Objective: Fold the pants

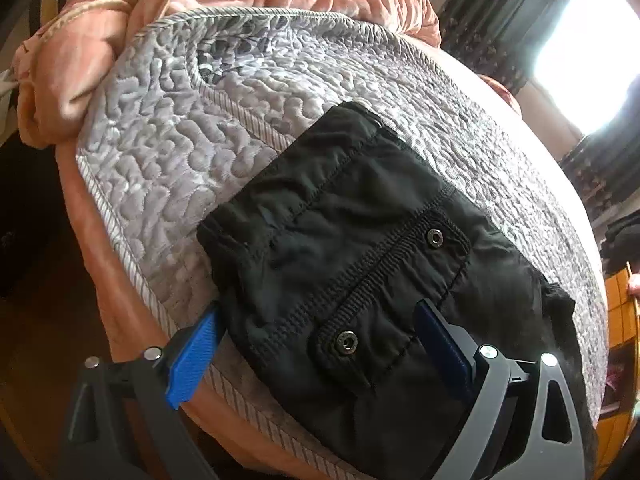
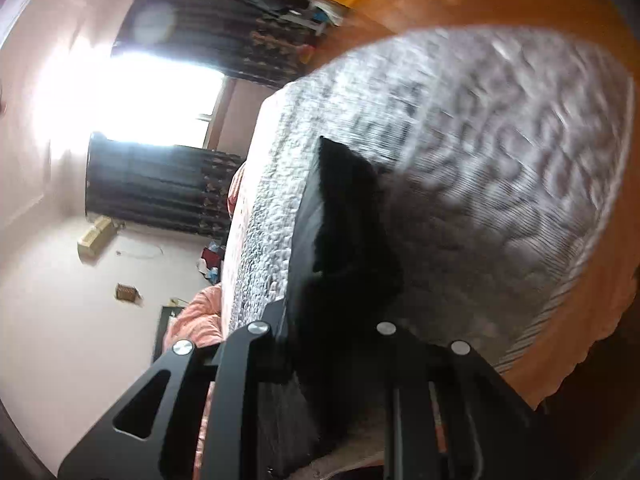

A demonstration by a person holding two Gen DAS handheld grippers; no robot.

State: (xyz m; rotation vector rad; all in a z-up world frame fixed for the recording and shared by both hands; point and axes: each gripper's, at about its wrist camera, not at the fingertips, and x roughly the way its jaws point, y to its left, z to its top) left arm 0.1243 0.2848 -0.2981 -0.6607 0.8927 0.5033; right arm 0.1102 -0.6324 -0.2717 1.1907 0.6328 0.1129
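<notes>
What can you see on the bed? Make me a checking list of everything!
Surface: grey quilted bedspread on a bed.
Job's things: black pants, folded into a bundle near the bed edge.
Clutter: pink blanket bunched at the far side.
Grippers: left gripper open, straddling the pants; right gripper closed on black fabric, view blurred.
Cables: nothing seen.
Surroundings: bright window, dark curtains.

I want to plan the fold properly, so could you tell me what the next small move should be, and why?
Probably close the left gripper on the black pants. Its blue pads stand wide apart on either side of the fabric at the grey quilt's near edge, while the right gripper appears already shut on dark cloth.
</notes>
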